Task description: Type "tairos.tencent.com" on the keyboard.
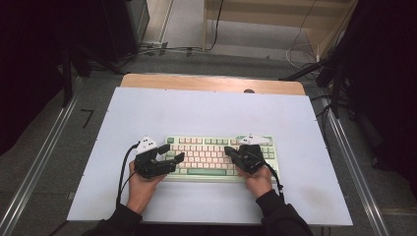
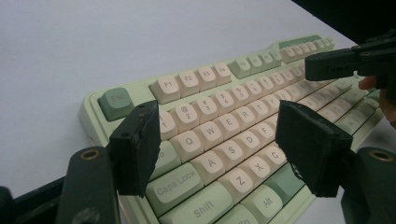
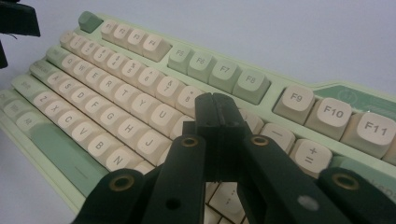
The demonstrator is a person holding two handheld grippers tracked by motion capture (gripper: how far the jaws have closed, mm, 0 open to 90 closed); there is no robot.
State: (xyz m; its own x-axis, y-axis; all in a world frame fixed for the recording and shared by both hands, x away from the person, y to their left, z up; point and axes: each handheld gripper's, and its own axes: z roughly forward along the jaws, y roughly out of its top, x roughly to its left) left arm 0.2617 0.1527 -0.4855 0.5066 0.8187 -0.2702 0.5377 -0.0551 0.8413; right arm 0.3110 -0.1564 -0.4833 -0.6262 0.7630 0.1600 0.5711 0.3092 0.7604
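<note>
A green and cream keyboard (image 1: 206, 147) lies on the white tabletop (image 1: 196, 108) near the front edge. My left gripper (image 1: 173, 152) hovers over its left end, open, with the Q, A and Z keys showing between the two black jaws (image 2: 219, 137) and nothing held. My right gripper (image 1: 227, 149) is shut, its two jaws pressed flat together. Its tip (image 3: 215, 105) rests low over the cream keys just below the number row, right of the U and J keys; whether it touches a key I cannot tell. The right gripper's tip also appears far off in the left gripper view (image 2: 322, 65).
The white tabletop stretches wide behind and to both sides of the keyboard. A wooden strip (image 1: 211, 82) runs along its far edge. Metal rails (image 1: 44, 157) flank the table, and cables (image 1: 300, 54) lie on the floor behind it.
</note>
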